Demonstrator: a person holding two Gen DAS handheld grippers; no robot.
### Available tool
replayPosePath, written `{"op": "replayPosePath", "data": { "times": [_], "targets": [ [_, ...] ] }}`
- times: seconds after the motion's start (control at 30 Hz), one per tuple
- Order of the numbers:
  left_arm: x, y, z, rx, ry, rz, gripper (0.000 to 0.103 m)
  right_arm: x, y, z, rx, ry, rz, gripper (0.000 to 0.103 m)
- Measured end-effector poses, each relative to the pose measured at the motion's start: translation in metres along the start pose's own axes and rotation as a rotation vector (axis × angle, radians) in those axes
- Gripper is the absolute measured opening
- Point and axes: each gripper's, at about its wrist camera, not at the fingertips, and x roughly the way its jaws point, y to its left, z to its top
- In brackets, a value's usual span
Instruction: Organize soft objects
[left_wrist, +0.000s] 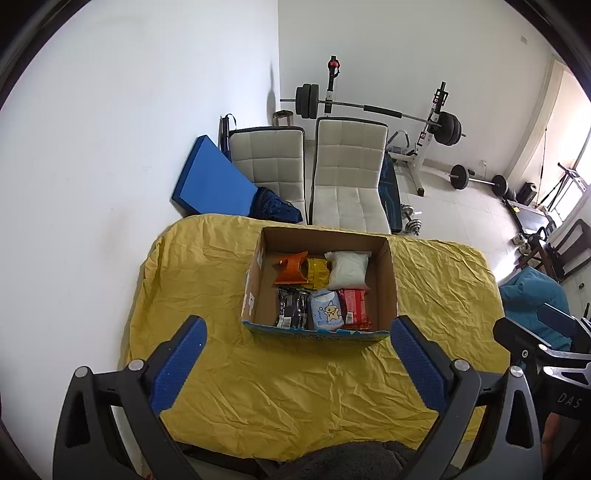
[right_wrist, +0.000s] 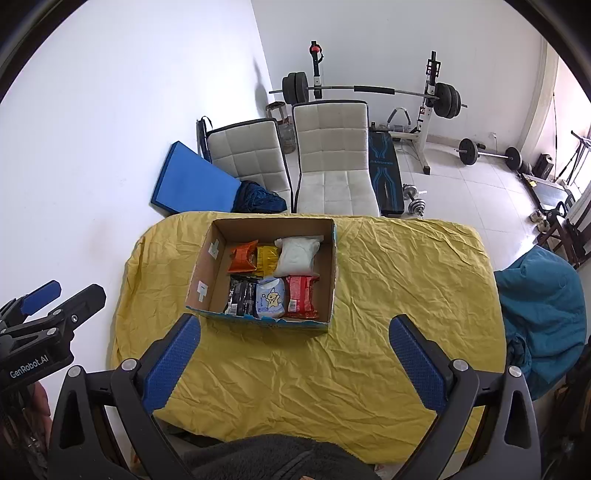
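An open cardboard box (left_wrist: 388, 280) (right_wrist: 207, 266) stands on the yellow cloth. Inside lie several soft packs: orange (left_wrist: 291, 271) (right_wrist: 242, 258), yellow (left_wrist: 317, 273) (right_wrist: 267, 260), white (left_wrist: 349, 269) (right_wrist: 297, 256), black (left_wrist: 291, 308) (right_wrist: 242, 295), light blue (left_wrist: 327, 310) (right_wrist: 271, 299) and red (left_wrist: 356, 308) (right_wrist: 303, 297). My left gripper (left_wrist: 298, 326) is open and empty, held above the cloth in front of the box; it also shows at the left edge of the right wrist view (right_wrist: 70, 291). My right gripper (right_wrist: 295, 325) is open and empty, in front of the box.
The yellow cloth (left_wrist: 295, 387) (right_wrist: 406, 288) covers the table. Behind it stand two white chairs (left_wrist: 347, 173) (right_wrist: 332, 158), a blue mat (left_wrist: 210, 177) and weight gear (left_wrist: 439, 129). A teal beanbag (right_wrist: 543, 314) sits at the right. A dark fleece (right_wrist: 266, 458) lies at the near edge.
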Motion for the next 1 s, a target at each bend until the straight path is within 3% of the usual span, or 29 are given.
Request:
{"op": "replayPosePath", "data": {
  "times": [1.0],
  "targets": [
    [0.0012,-0.0034,-0.0075,0.002,0.021,-0.007,0.102,-0.0024,-0.0012,0.0010,0.007,0.005,-0.001,0.103]
  ]
}}
